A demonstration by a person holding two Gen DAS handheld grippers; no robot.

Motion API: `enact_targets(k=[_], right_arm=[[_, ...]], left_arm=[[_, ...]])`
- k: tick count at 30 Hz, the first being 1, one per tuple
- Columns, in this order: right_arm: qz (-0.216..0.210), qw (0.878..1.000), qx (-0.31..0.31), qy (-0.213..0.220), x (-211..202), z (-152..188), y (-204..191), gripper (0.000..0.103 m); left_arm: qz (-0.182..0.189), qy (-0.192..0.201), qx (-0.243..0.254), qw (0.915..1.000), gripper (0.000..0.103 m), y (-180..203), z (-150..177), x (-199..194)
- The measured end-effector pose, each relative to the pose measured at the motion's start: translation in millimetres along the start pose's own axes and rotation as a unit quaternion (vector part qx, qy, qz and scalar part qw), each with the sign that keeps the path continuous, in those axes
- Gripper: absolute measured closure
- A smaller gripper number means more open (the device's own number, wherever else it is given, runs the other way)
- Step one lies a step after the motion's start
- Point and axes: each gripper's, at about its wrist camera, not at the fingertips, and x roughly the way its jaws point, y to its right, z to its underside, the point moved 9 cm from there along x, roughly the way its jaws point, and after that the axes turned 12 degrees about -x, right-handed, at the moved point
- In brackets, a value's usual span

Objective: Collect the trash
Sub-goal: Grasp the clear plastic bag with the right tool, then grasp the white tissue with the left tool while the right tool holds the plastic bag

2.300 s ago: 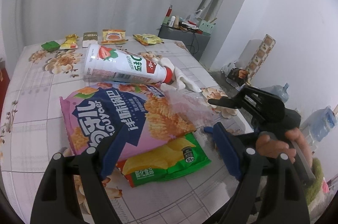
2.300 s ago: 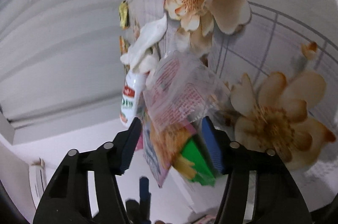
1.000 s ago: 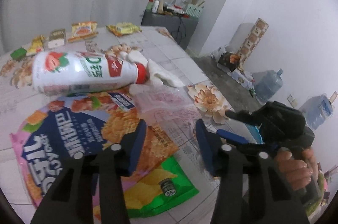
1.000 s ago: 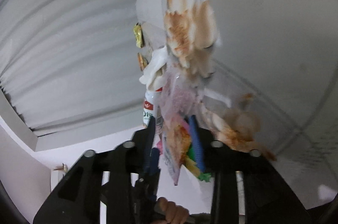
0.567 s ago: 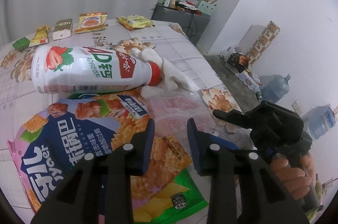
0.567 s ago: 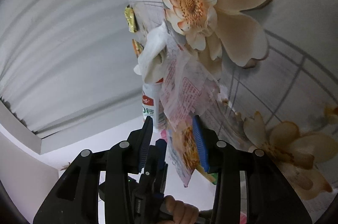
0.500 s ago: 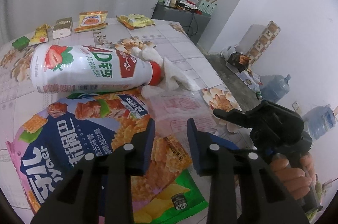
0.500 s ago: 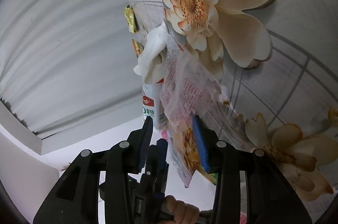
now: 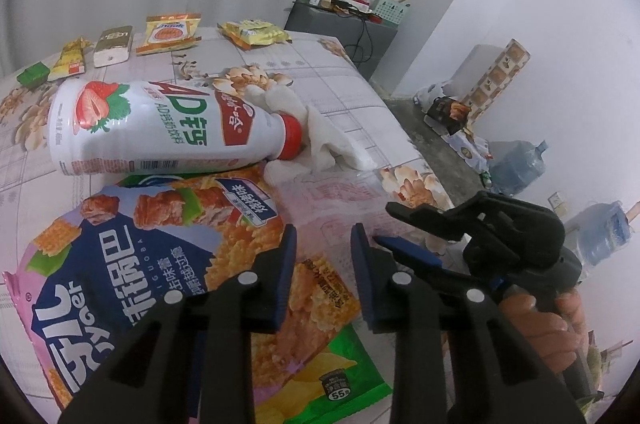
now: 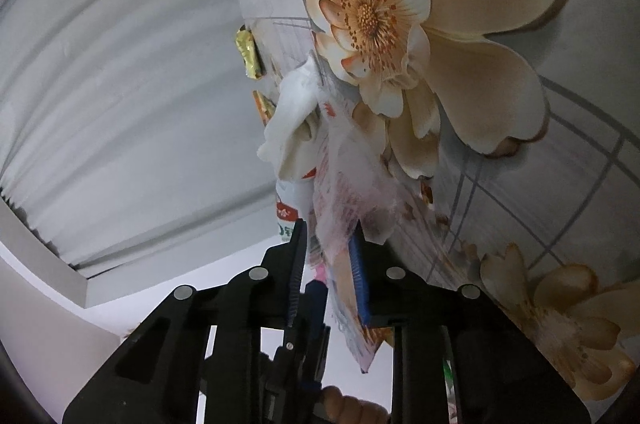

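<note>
Right gripper [image 10: 326, 248] jaws close around the crinkled clear pink-printed plastic wrapper [image 10: 344, 192]; left gripper [image 9: 322, 264] jaws gape empty. Next: pinch, lift.

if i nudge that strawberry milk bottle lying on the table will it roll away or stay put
The strawberry milk bottle lies on its side and looks round, so it would probably roll. The crumpled white tissue at its red cap and the pink snack bag against its near side may check it. Its fill level isn't visible, so its weight is uncertain.
</note>
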Motion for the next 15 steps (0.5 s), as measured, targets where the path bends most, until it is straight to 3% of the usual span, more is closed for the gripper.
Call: enact_targets(k=[5, 10, 15], right_arm=[[0.010, 1.000, -0.007, 0.012, -5.1, -3.7, -3.1, 0.101], [0.008, 1.000, -0.018, 0.014, -16.6, -4.5, -3.9, 0.102], [0.019, 0.998, -0.053, 0.016, -35.3, -4.8, -3.4, 0.102]], left_arm=[[0.001, 0.002, 0.001, 1.0000, 0.077, 2.4, -1.2, -3.6], [-0.002, 0.013, 0.016, 0.9998, 0.077, 10.2, -9.9, -11.8], [-0.014, 0.021, 0.061, 0.9978, 0.077, 30.9, -28.5, -8.2]])
